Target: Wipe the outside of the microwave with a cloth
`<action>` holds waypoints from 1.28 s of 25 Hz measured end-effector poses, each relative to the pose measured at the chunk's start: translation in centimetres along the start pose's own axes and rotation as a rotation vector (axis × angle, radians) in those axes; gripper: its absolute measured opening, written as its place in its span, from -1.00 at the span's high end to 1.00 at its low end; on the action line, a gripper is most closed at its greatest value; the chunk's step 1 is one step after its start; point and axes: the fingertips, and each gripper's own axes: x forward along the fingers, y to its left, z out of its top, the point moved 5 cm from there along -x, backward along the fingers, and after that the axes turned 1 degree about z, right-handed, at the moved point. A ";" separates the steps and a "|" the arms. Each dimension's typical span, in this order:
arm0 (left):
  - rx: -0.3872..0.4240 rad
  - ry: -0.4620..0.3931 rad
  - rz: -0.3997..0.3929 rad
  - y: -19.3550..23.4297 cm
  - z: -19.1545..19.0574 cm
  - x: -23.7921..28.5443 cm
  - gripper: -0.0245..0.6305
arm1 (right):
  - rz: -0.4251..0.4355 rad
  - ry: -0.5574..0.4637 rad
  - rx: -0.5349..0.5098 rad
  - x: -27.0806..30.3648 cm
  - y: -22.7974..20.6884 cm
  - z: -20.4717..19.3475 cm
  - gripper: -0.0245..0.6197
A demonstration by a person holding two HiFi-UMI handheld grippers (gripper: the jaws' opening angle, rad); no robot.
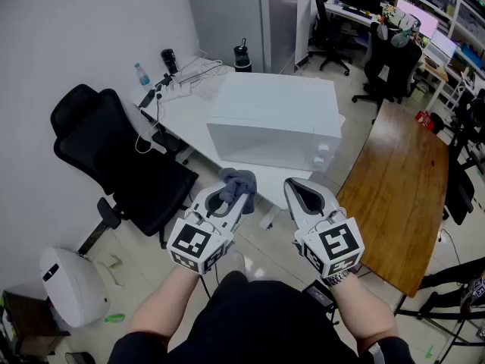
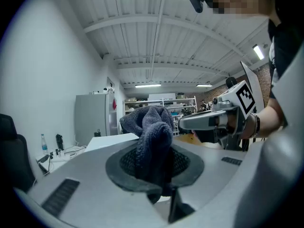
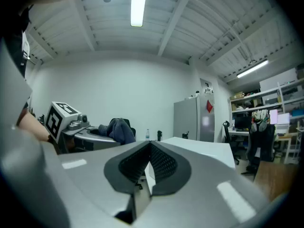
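Blue-grey cloth (image 1: 238, 180) is pinched, bunched, in the left claw (image 1: 227, 200), held short of the white microwave (image 1: 274, 120) on the desk (image 1: 184, 118), while the right claw (image 1: 301, 196) is closed and empty; that small bite could slip during wiping.

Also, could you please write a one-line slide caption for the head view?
The left hand-held gripper holds a grey-blue cloth before a white microwave; right hand-held gripper is shut and empty.
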 end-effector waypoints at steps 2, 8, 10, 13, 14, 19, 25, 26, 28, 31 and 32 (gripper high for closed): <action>0.009 0.013 0.016 1.4 -0.7 0.1 0.68 | 0.001 -0.001 -0.010 0.7 -0.2 0.2 0.92; -0.005 0.034 0.088 6.9 -3.1 0.8 0.68 | 0.010 0.005 -0.036 4.5 -1.4 0.4 0.92; -0.010 0.046 0.114 9.2 -4.1 1.2 0.68 | 0.018 0.007 -0.043 6.2 -1.7 0.5 0.92; -0.012 0.062 0.152 13.2 -5.7 1.8 0.68 | 0.032 0.009 -0.052 9.5 -2.2 0.8 0.92; -0.011 0.067 0.163 14.5 -6.3 2.1 0.68 | 0.034 0.010 -0.054 10.7 -2.4 0.8 0.92; -0.025 0.101 0.191 20.7 -9.0 4.3 0.68 | 0.042 0.019 -0.053 16.7 -3.7 0.7 0.92; -0.052 0.138 0.172 27.5 -13.1 6.9 0.68 | 0.023 0.030 -0.047 23.8 -5.3 0.6 0.92; -0.055 0.143 0.160 28.4 -13.6 7.4 0.68 | 0.017 0.036 -0.044 24.9 -5.5 0.6 0.92; -0.057 0.150 0.127 30.0 -14.5 8.6 0.68 | 0.006 0.051 -0.040 26.9 -6.0 0.6 0.92; -0.056 0.154 0.062 31.4 -15.8 10.3 0.68 | -0.008 0.070 -0.038 29.6 -6.6 0.6 0.92; -0.057 0.157 0.038 31.7 -16.2 10.9 0.68 | -0.011 0.074 -0.039 30.4 -6.7 0.6 0.92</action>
